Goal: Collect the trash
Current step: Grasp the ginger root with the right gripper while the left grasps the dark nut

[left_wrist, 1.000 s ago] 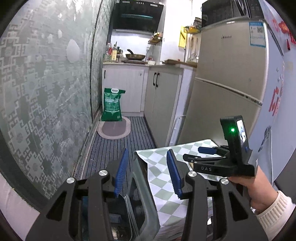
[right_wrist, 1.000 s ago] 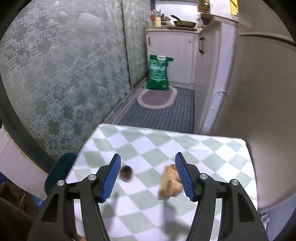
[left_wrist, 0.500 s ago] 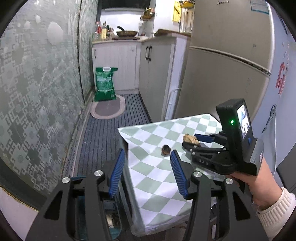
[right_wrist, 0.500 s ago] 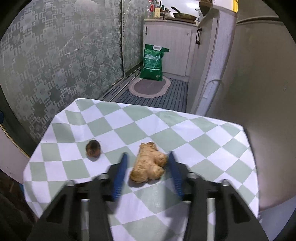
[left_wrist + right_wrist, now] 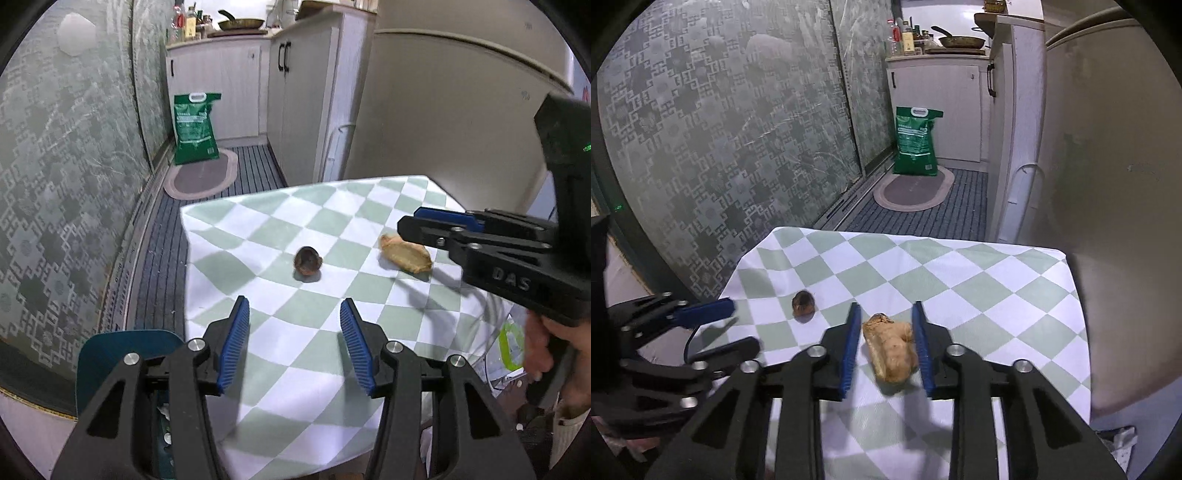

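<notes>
Since half a second ago, both my grippers had come forward over the checked table (image 5: 258, 229), and my right gripper (image 5: 886, 347) had narrowed around the ginger piece (image 5: 891, 345), whose long axis ran along the fingers, pads just beside it but not clearly pressing. My left gripper (image 5: 293, 339) stood wide and empty, with the small brown scrap (image 5: 307, 260) straight ahead, apart from its fingertips.
</notes>
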A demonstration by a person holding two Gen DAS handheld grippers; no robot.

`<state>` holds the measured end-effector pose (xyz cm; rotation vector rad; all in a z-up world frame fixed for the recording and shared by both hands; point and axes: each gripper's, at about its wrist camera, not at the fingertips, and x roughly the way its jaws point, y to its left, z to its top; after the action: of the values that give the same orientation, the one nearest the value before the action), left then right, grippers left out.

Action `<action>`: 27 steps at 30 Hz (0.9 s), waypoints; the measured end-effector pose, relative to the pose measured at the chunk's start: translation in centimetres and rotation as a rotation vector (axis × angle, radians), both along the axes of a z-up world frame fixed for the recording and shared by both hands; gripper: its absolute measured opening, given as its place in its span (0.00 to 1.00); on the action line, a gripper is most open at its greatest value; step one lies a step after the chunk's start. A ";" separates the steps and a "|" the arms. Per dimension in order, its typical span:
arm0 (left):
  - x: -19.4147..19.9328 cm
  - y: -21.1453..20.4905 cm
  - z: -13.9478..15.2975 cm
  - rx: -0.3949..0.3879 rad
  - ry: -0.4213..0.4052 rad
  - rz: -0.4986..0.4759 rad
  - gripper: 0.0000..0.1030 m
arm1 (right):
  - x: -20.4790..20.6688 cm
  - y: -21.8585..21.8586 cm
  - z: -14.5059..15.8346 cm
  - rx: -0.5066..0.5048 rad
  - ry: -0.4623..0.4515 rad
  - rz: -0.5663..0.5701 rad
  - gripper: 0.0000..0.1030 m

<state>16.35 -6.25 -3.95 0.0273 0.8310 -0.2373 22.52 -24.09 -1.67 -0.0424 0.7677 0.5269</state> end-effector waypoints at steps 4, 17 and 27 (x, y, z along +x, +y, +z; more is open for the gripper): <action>0.7 -0.8 -0.8 0.028 0.004 -0.006 0.53 | -0.1 -0.3 -0.9 -0.017 0.021 -0.001 0.21; 2.7 -2.0 -1.1 0.033 0.009 0.025 0.53 | -0.2 0.3 -2.7 -0.088 -0.019 0.017 0.41; 3.9 -2.9 -1.4 0.057 0.006 0.024 0.49 | 0.2 -0.8 -1.9 -0.054 -0.027 0.023 0.30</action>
<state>20.29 -9.16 -5.35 0.0697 0.8439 -0.1912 22.69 -24.92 -3.56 -0.1085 0.7563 0.5261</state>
